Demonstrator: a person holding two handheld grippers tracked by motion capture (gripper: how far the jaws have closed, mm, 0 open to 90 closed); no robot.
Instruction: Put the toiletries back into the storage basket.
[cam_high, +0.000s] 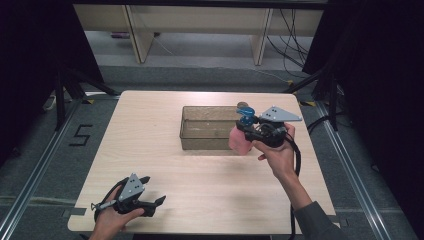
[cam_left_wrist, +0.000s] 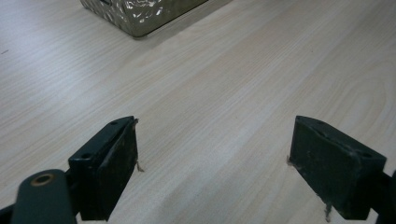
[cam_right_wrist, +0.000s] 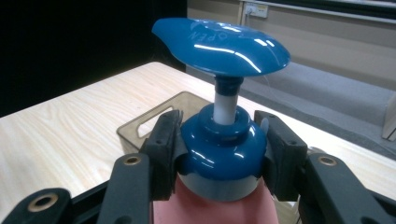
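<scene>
Your right fingers (cam_right_wrist: 223, 154) pinch the pink bottle's (cam_high: 240, 140) blue pump collar at the tray's (cam_high: 200, 142) three o'clock edge; your left fingers (cam_left_wrist: 215, 170) are spread wide, touching nothing.

The pump bottle (cam_right_wrist: 219, 154) clamped in the right gripper (cam_right_wrist: 219, 158) has a glossy blue pump head and collar, a white stem between them and a pink body below. Both grippers' jaws are matt black; the left gripper (cam_high: 131, 197) carries a grey plate. The bin (cam_high: 207, 127) just beyond the bottle is translucent brownish. The table (cam_left_wrist: 224, 84) is pale wood with fine grain
</scene>
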